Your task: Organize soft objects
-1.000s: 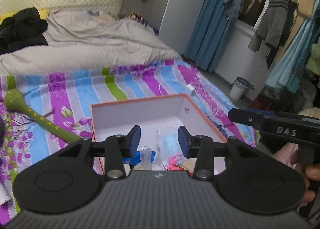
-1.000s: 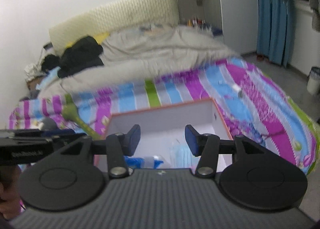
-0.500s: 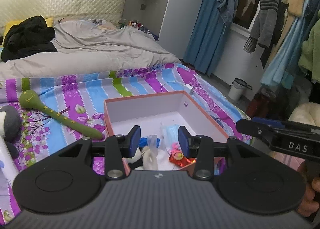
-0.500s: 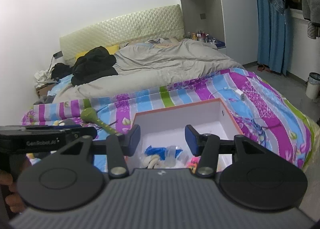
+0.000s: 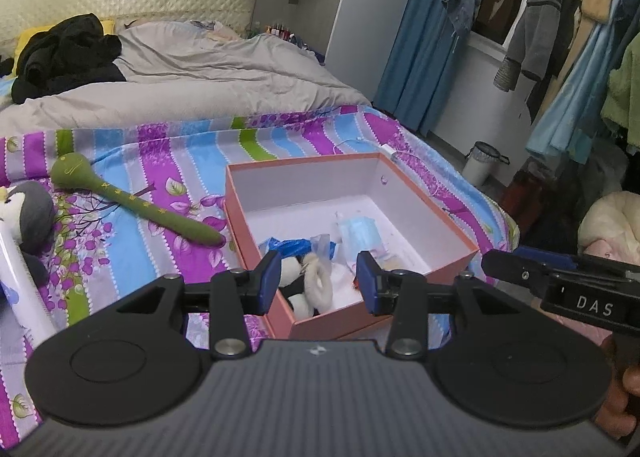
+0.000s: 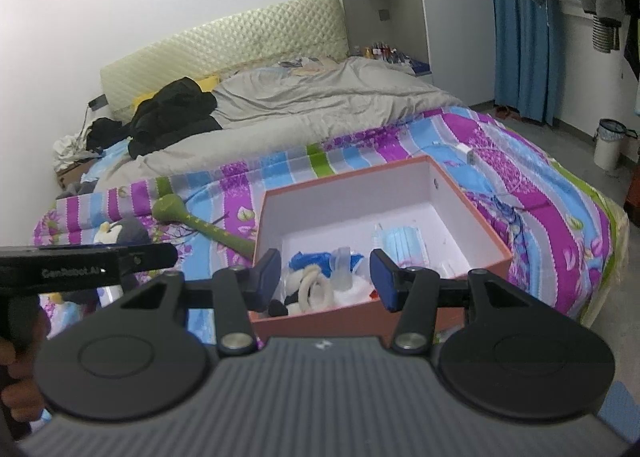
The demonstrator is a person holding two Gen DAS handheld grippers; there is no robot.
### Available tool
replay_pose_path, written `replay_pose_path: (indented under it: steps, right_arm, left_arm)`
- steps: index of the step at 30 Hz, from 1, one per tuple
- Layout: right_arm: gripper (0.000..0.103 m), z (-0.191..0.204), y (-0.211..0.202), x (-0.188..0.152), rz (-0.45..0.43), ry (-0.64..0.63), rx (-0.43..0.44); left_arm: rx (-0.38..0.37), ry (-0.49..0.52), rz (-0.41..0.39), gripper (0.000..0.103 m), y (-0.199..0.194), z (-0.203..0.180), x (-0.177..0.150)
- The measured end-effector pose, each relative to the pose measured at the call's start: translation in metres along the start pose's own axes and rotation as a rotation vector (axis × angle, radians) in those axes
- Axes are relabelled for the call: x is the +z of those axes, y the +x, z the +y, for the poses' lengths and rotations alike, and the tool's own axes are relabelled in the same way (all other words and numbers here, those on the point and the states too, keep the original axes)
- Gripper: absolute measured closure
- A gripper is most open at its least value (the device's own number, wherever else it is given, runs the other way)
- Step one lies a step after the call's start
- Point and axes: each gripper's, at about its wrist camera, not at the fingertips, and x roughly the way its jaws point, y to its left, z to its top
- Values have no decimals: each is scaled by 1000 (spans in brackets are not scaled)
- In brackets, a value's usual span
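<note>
On the striped bedspread [image 5: 120, 257] the box [image 5: 460, 225] now shows more inside – green toy [image 5: 136, 205] lies head at 10 o'clock, tail at 4 – both grippers [image 5: 318, 282] [image 6: 323, 279] spread, empty.

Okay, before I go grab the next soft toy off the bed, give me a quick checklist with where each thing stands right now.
1. Left gripper open and holding nothing: ok.
2. Right gripper open and holding nothing: ok.
3. Box open, its far half bare: ok.
4. Green plush in the open on the bedspread, left of the box: ok.
5. Penguin plush clear to grasp: cannot tell, cut off at the frame edge.
</note>
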Motion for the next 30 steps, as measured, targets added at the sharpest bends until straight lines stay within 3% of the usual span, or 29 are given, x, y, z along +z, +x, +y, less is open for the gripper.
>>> replay_pose_path:
  steps: [18,19,21,22,24,25,26,30]
  right_arm:
    - [51,13,2,-27,4,60,-101]
    - [51,14,2,-28,4,56,-103]
    - [51,15,2,-27,5,48,-109]
    - [49,16,2,-27,6,46,-113]
    - [33,15,3,-26,3,47,-120]
    - [20,14,3,-27,-3,51,-126]
    - [12,12,2,-27,-9,55,-131]
    - [12,5,4,-26,4,67,-136]
  left_arm:
    - [-48,30,56,50,9,19,-9]
    - [-53,26,57,48,9,19,-9]
    - [-59,21,58,33,10,19,-9]
    - [-59,18,58,29,11,19,-8]
    - [-46,20,56,15,10,18,-8]
    - [-40,25,55,12,11,17,-8]
    - [-37,32,54,6,11,15,-7]
    - [-26,58,43,2,10,9,-5]
